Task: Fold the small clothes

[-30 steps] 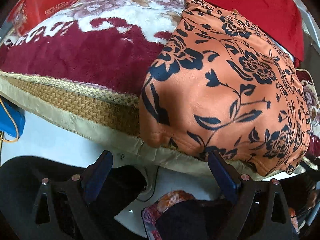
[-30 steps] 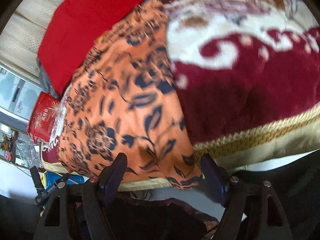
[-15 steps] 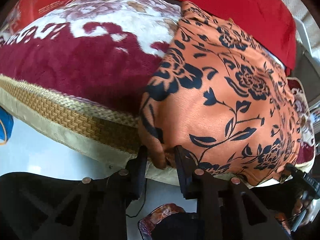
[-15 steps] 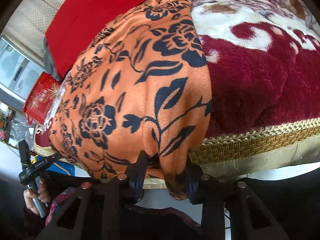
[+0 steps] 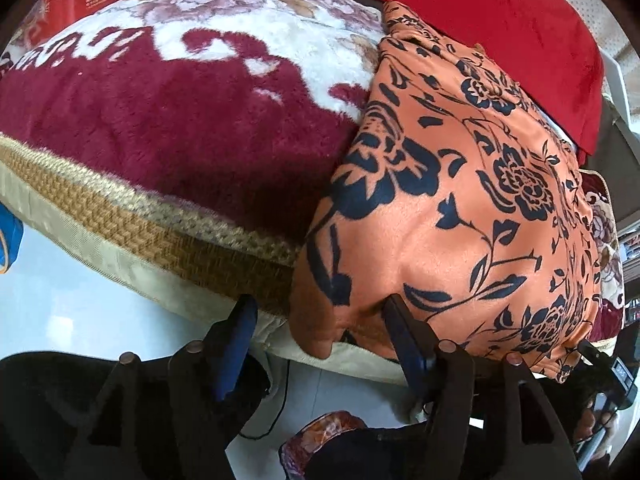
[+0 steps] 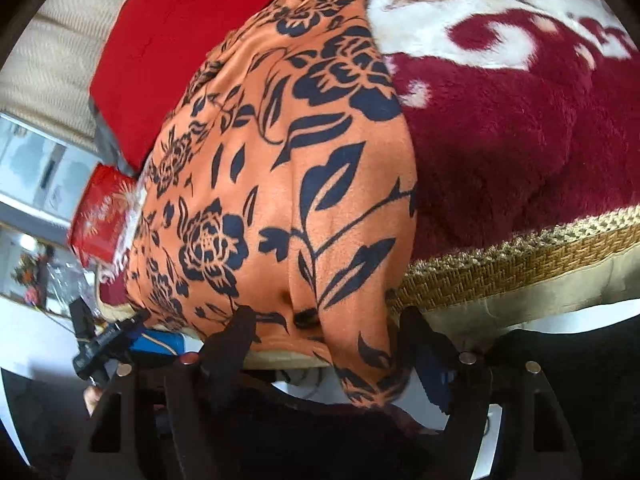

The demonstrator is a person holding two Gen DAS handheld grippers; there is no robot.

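Two grippers sit at the near edge of the bed, one at each near corner of an orange garment [image 5: 472,200] printed with dark blue flowers. In the left wrist view, a maroon and cream plush blanket [image 5: 168,120] covers the bed to the left, with a woven straw mat [image 5: 132,224] showing along the bed's near edge below it. The garment lies flat on the blanket to the right, its near hem hanging just over the bed's edge. The left gripper [image 5: 320,328] has its jaws spread, with the garment's near left corner drooping between them, unpinched. A red cloth [image 5: 500,20] lies along the far edge.

In the right wrist view, a red box [image 6: 100,216] sits at the far left. The right gripper [image 6: 328,332] also has its jaws parted, straddling the garment's near right corner, which hangs loose between them.
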